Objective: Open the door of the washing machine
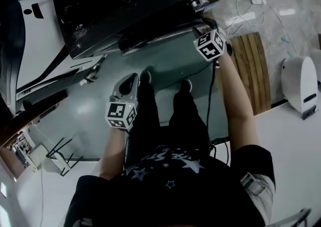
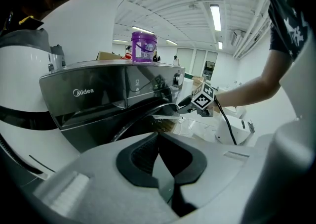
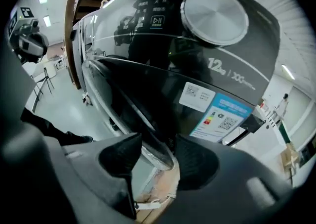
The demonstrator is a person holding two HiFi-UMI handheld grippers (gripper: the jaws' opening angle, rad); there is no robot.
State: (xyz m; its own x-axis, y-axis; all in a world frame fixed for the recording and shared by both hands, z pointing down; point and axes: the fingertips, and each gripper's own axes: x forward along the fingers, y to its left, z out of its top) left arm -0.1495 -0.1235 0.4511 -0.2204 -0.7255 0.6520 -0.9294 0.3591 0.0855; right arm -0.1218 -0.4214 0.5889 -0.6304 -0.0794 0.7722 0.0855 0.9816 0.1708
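**Right Tongs on the Door's Edge, Ready to Pull**

Far left, down low by the leg: left tongs (image 2: 159,141), tips pressed together, nothing held. Just hanging there, well apart from the job.

In the middle: big dark washing machine (image 2: 94,94), standing on the floor. A purple tub (image 2: 143,46) on top and a round silver knob (image 3: 215,10) on the front. Round door (image 3: 131,87) on the front face too, looking swung out a little way, not wide yet.

To the right: right tongs (image 3: 158,153), tips a little apart with the door's shiny edge (image 3: 148,141) in between. Both pads seeming to press on it. So, clamped on the door, probably at the side far from the hinge.

Likely a stiff, hard door, made of thick glass with a smooth ring around it. Fairly heavy, but easy to swing on its hinge. Slippery too, so easy to lose from a weak pinch. Best to hold at that outer edge, squeeze firmly, and pull out in a gentle curve, never straight. No yanking: risk of slipping off or knocking the glass. Nothing for the left tongs to do, except keep out of the door's way.
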